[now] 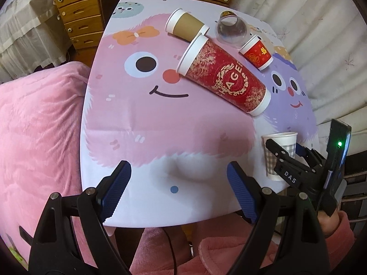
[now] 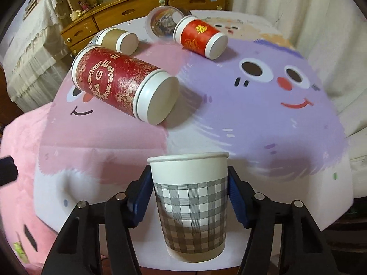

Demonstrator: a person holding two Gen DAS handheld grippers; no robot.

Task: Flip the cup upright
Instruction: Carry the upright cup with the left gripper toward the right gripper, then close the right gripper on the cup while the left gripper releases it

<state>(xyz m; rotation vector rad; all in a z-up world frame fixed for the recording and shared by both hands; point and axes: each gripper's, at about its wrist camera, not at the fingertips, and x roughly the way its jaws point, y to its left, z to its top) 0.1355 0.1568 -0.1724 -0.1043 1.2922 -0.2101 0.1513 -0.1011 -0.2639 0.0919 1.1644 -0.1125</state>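
Observation:
A white paper cup with a grey check pattern (image 2: pixel 190 206) stands upright near the table's front edge, between the fingers of my right gripper (image 2: pixel 189 197), which is shut on it. It also shows in the left wrist view (image 1: pixel 278 151) with the right gripper (image 1: pixel 286 158) around it. My left gripper (image 1: pixel 176 183) is open and empty above the table's front edge. A tall red cup (image 1: pixel 224 75) lies on its side in the middle; it also shows in the right wrist view (image 2: pixel 123 84).
A brown cup (image 1: pixel 187 26), a clear plastic cup (image 1: pixel 231 31) and a small red cup (image 1: pixel 257 52) lie on their sides at the far end of the cartoon-printed table (image 1: pixel 149 119). A pink blanket (image 1: pixel 39 126) lies left. Wooden drawers (image 1: pixel 80 16) stand behind.

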